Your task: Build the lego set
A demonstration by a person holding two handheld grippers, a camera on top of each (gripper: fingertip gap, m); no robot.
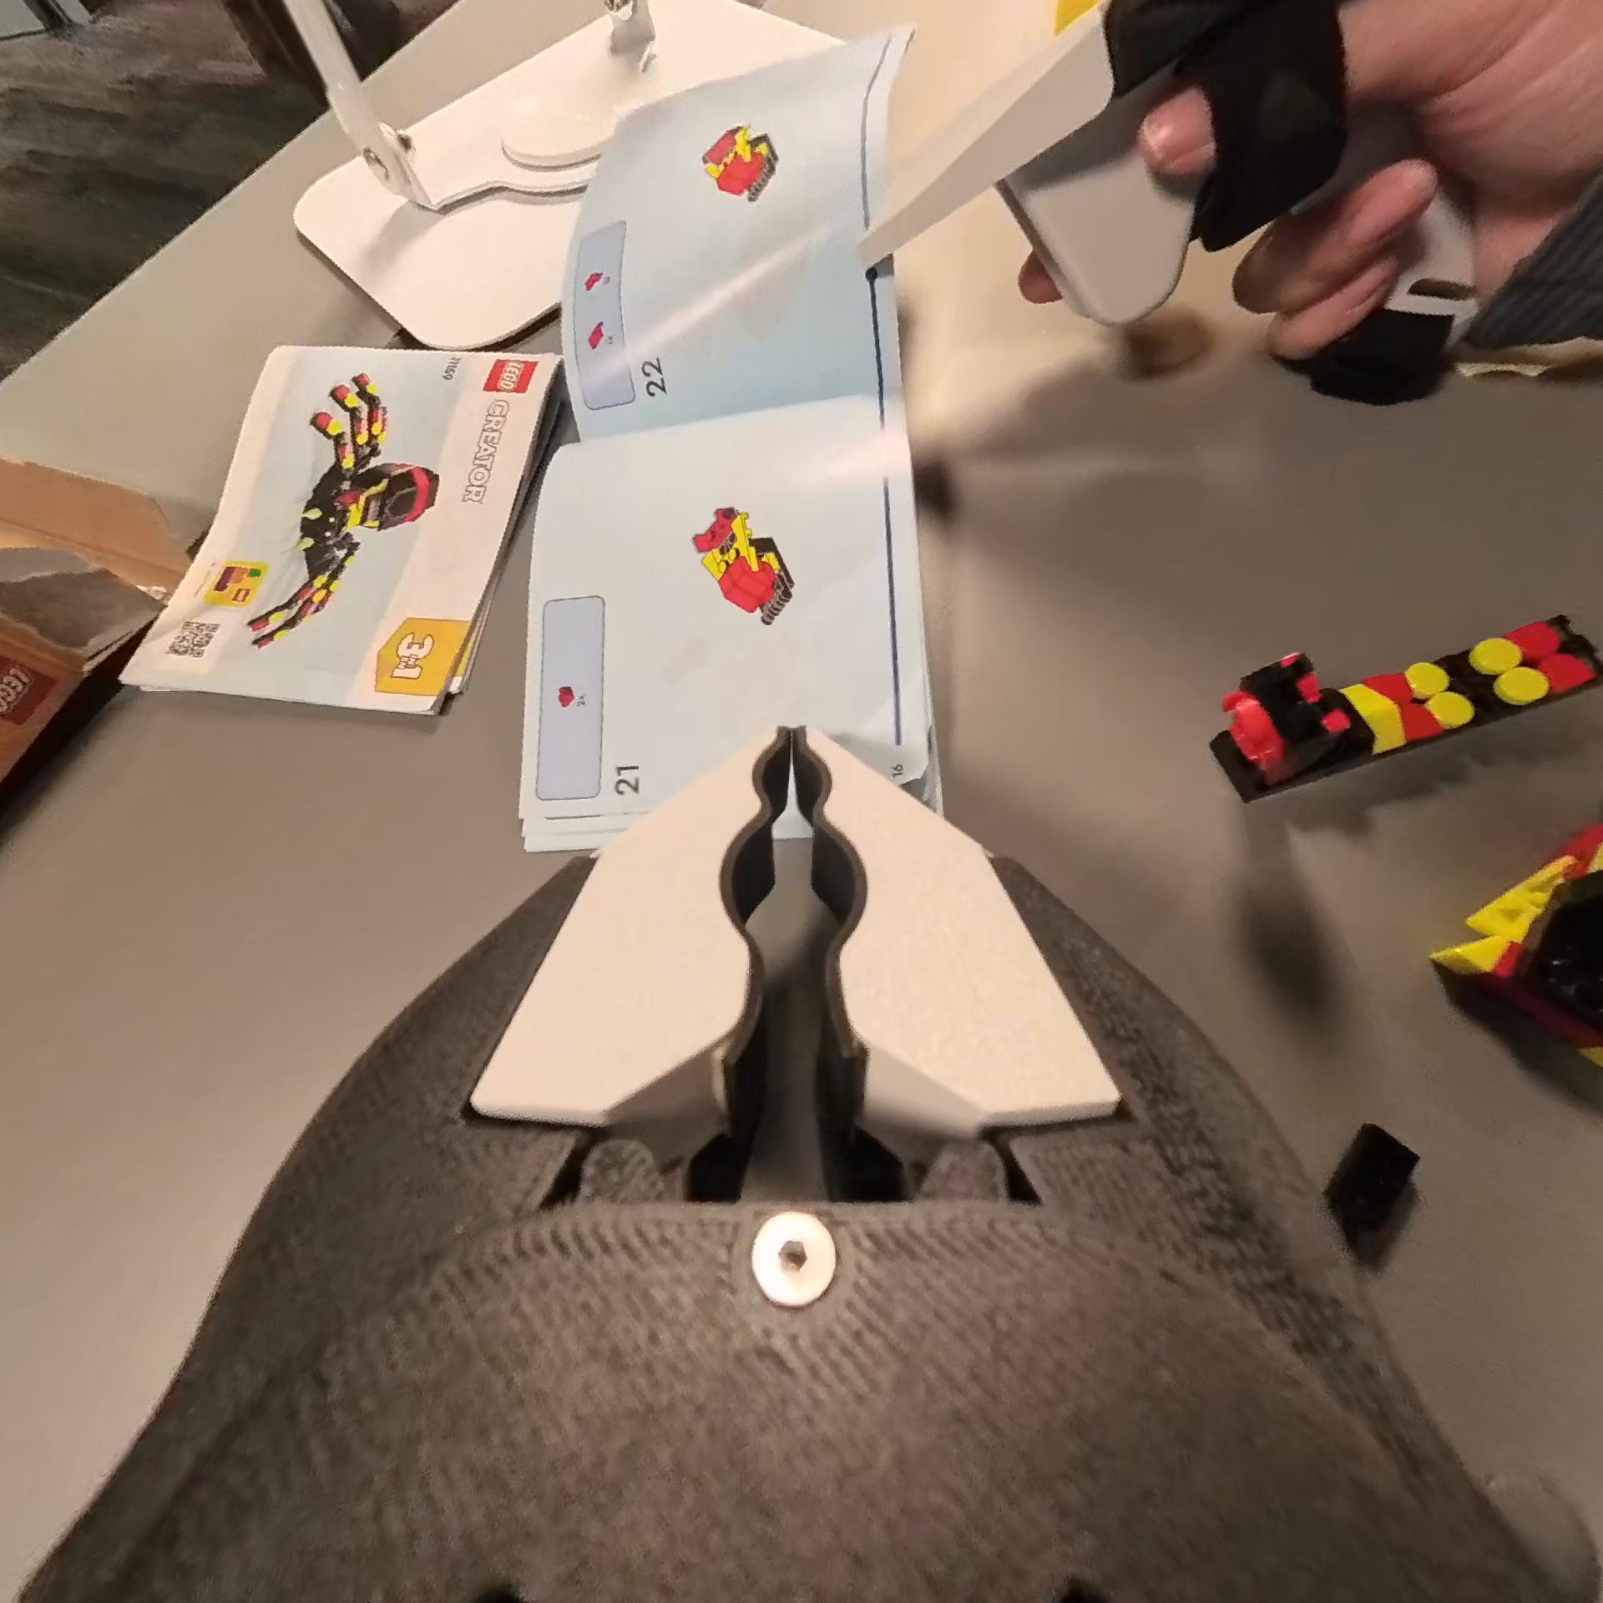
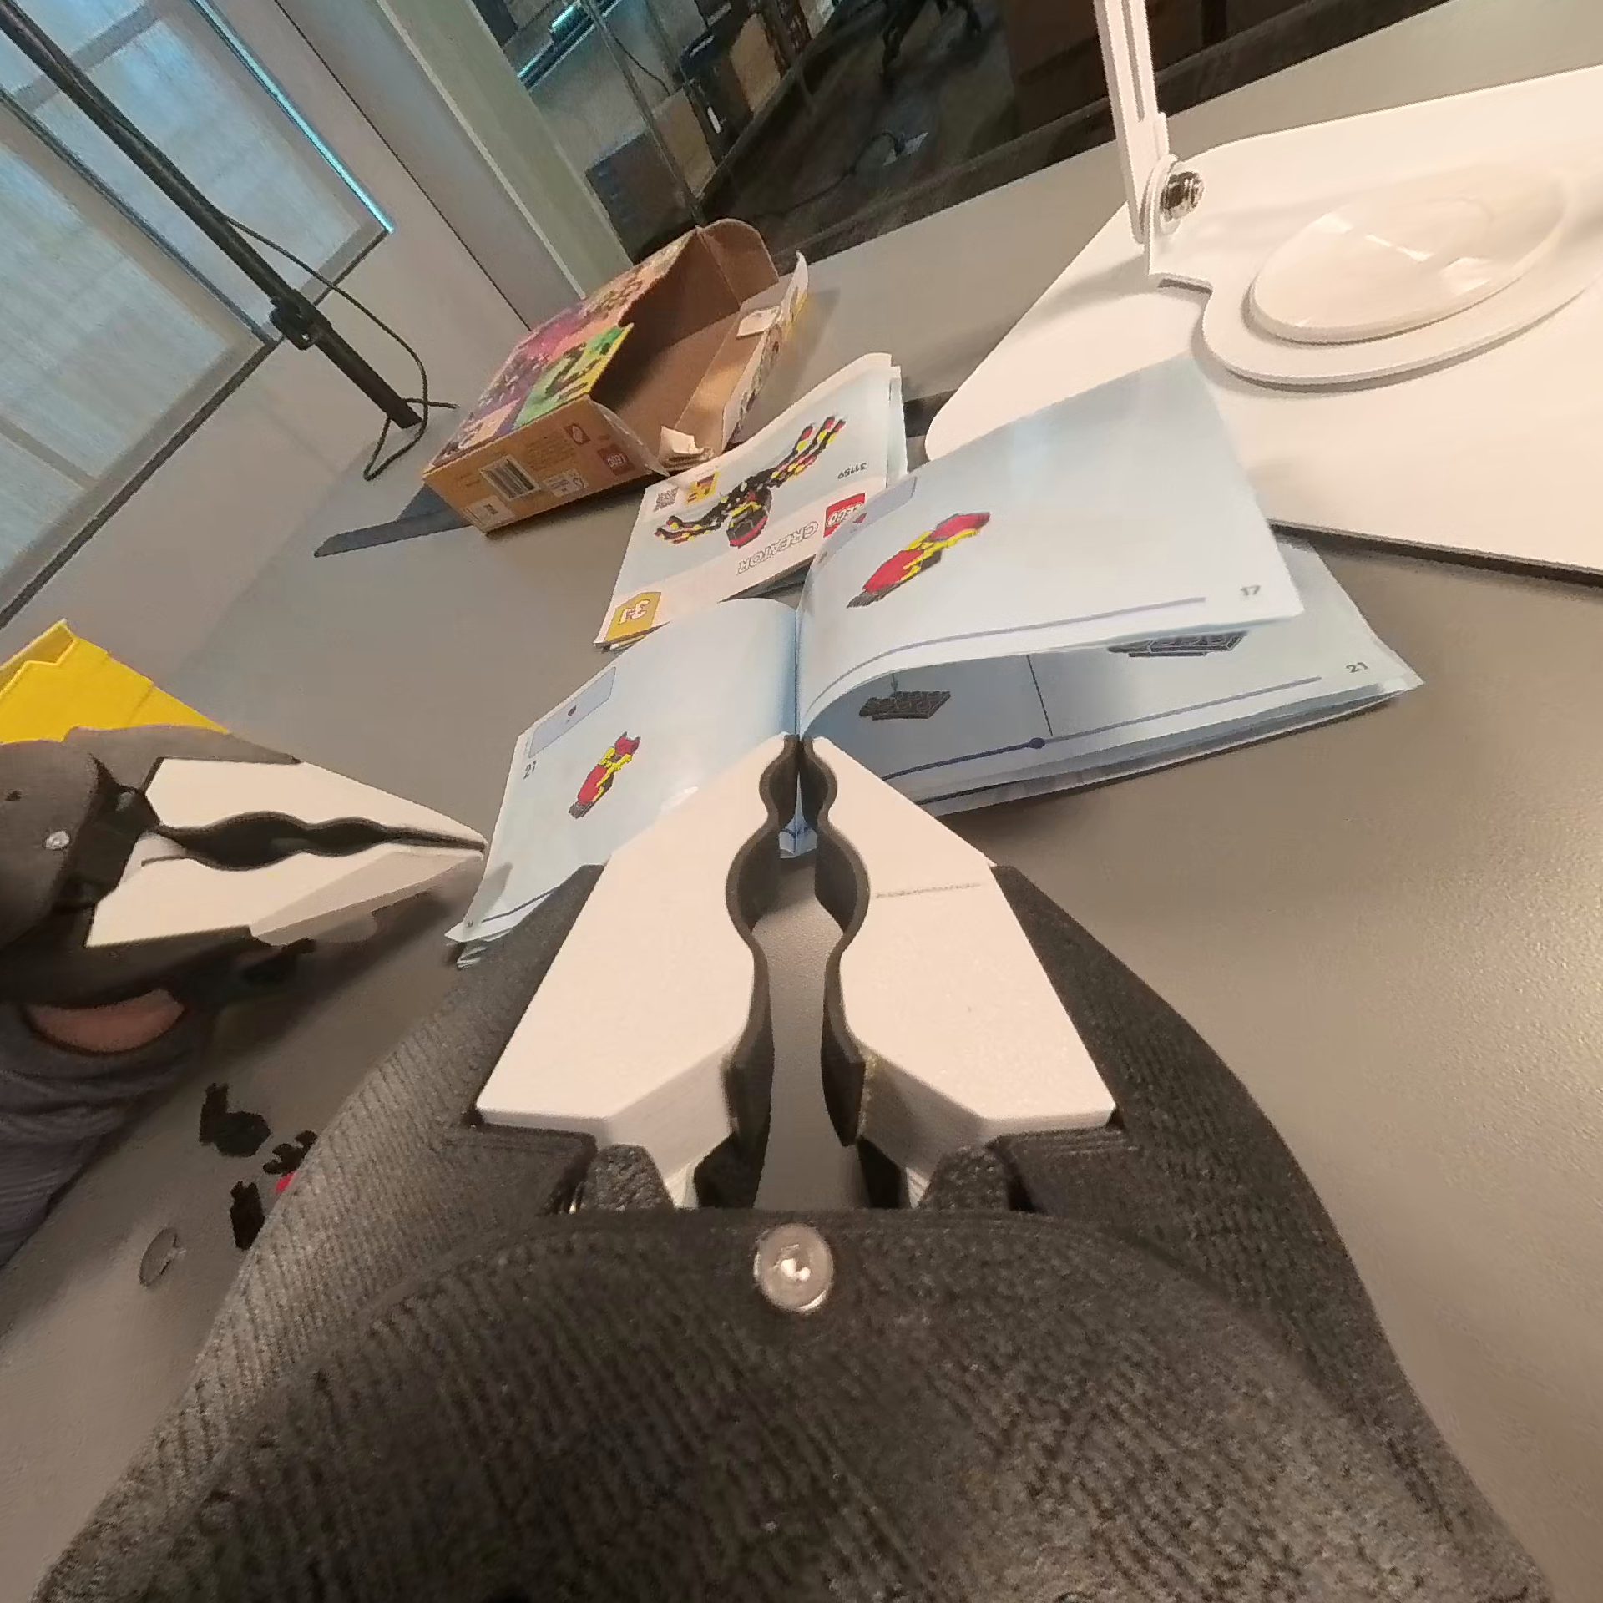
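An open instruction booklet lies on the grey table; it also shows in the right wrist view. My left gripper is shut and empty, hovering over the booklet's near edge; it also shows in the right wrist view. My right gripper is shut, with its tips at the edge of a raised, curling page. I cannot tell whether it pinches the paper. A long black plate with red and yellow pieces lies to the right, beside another build and a loose black brick.
A closed booklet lies left of the open one. An opened cardboard box sits farther back. A white lamp base stands behind the booklets. A yellow tray and loose black pieces are at the left. Some 15 cm of space lies between my two pairs of fingers. From my left tips it is roughly 12 cm to the loose black brick; from my right, 25 cm. It is also in sight in the right wrist view.
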